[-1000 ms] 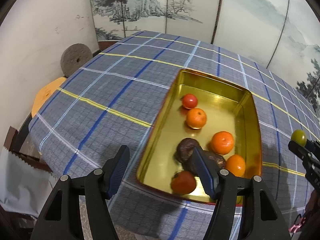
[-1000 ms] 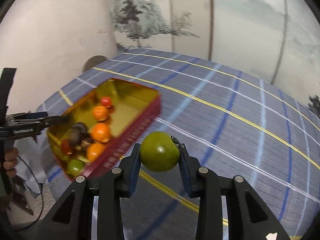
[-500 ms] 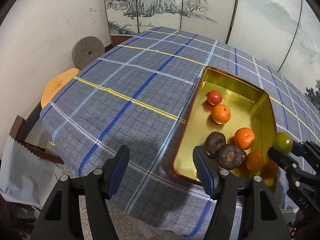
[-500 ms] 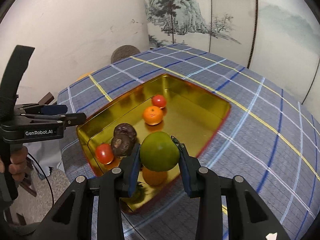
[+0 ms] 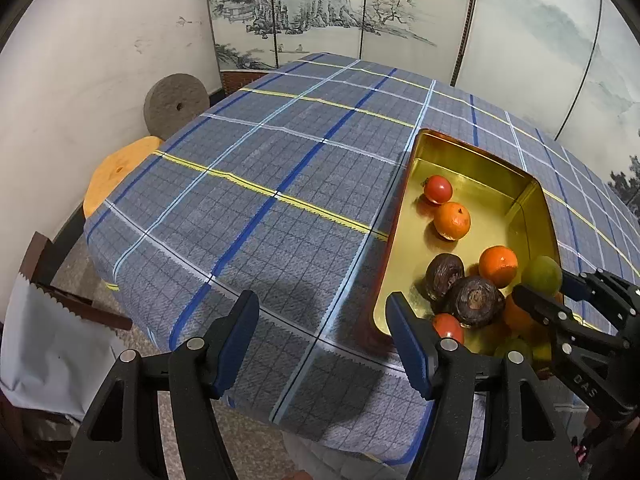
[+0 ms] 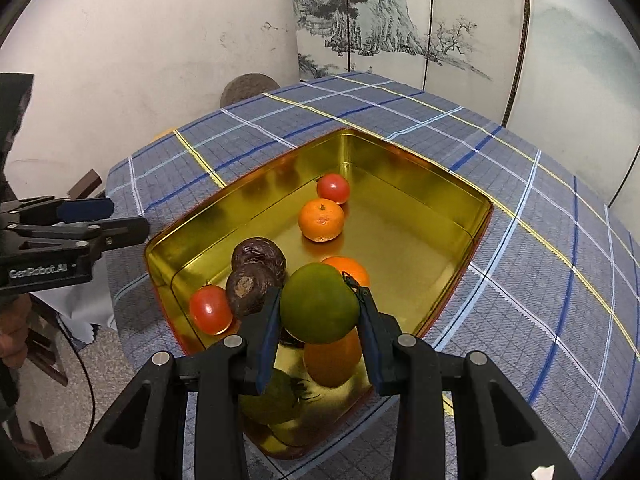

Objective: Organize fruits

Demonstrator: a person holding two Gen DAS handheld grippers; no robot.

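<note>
R gripper (image 6: 318, 322) clenched on round green fruit (image 6: 319, 309) over shiny gold metal tray (image 6: 478, 216): lower to bare floor b4 release; L gripper (image 5: 320, 334) agape, empty.

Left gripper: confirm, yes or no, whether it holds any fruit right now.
No: the left gripper is open with only tablecloth between its pads, while the right gripper holds the green fruit.
</note>
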